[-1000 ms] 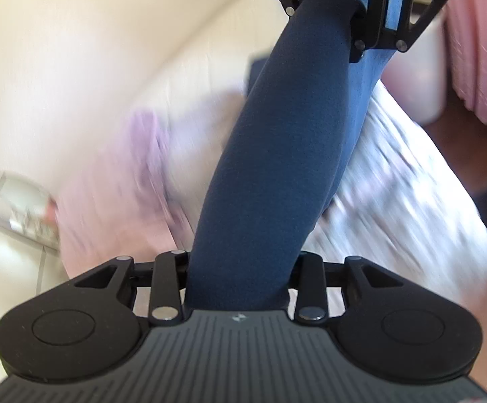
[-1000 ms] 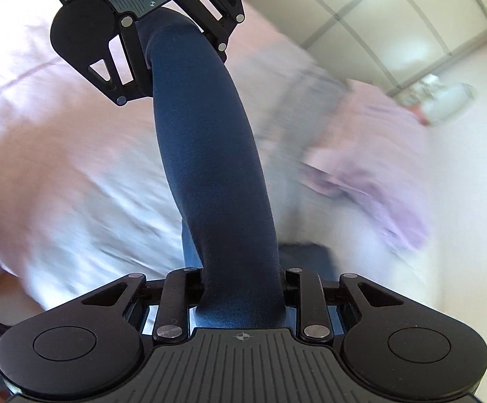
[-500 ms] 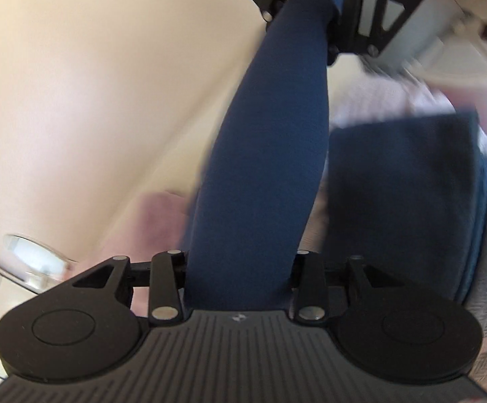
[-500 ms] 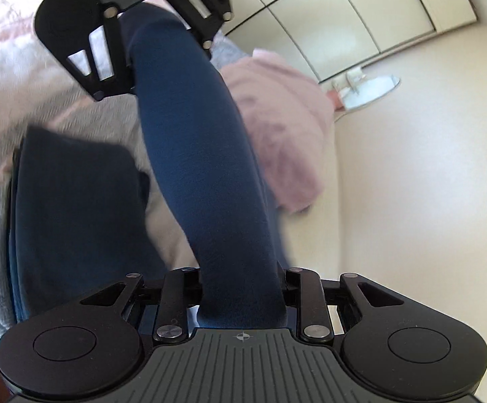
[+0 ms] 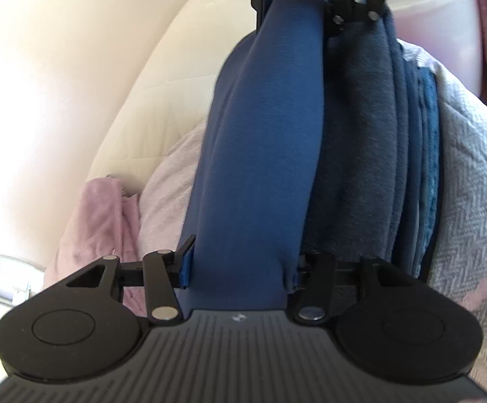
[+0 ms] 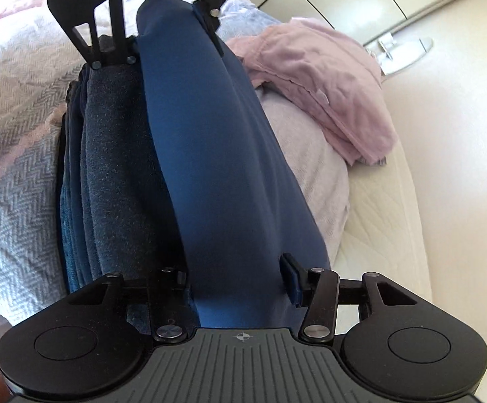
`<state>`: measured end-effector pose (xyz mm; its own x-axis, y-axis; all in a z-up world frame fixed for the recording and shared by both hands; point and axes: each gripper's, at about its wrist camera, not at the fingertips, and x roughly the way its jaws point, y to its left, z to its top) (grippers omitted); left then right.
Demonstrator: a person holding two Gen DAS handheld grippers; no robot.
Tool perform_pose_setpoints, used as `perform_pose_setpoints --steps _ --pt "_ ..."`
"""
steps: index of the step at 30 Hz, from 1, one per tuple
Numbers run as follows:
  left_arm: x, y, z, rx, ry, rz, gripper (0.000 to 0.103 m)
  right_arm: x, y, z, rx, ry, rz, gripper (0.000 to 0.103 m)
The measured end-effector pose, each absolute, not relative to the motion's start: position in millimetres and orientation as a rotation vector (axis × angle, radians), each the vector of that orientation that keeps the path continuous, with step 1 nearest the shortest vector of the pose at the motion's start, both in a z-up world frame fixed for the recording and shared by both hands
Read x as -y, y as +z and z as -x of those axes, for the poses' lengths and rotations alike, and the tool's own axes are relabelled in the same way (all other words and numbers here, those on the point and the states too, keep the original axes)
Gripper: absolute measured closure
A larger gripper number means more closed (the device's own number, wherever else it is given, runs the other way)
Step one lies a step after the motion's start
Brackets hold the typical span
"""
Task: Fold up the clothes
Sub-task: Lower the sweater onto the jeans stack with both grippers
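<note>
Resting beside a stack of folded dark-blue towels and garments [image 5: 391, 154], the folded bright-blue smooth fabric garment [image 5: 256, 154] looks done and near delivery; a crumpled pink garment [image 6: 324, 84] on the grey-and-pink herringbone bedspread [image 6: 15, 181] appears left to fold. The blue bundle spans both tools, one end in the left gripper [image 5: 240, 268], the other in the right gripper [image 6: 240, 282]. Both sets of jaws are opening, pads drawing off the cloth between them.

Bright daylight washes the cream wall [image 5: 42, 84] to glare beside the blue garment [image 5: 253, 168]. Both fisheye views bow strongly at the edges; corners go dark. Focus is mostly sharp, shadows soft.
</note>
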<state>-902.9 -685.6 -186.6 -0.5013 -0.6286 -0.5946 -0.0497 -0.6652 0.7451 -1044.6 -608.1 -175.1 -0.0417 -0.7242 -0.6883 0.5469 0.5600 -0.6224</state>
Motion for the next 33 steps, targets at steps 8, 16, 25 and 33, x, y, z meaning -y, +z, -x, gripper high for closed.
perform_pose_setpoints --steps 8,16,25,33 --pt "679.7 -165.3 882.8 1.01 -2.238 -1.195 0.068 613.0 -140.9 1027.7 -1.193 -1.1 0.132 0.077" --pt "668.1 -221.5 877.3 1.079 -2.191 -1.261 0.057 576.4 -191.6 1003.5 -1.277 -1.037 0.158 0.066" --pt "660.9 -211.7 855.4 1.072 -2.237 -1.278 0.059 587.6 -180.0 1006.9 -1.303 -1.048 0.141 0.063" --pt "653.7 -223.3 842.8 1.111 -2.199 -1.274 0.063 582.9 -181.3 1006.1 -1.287 -1.097 0.089 0.064"
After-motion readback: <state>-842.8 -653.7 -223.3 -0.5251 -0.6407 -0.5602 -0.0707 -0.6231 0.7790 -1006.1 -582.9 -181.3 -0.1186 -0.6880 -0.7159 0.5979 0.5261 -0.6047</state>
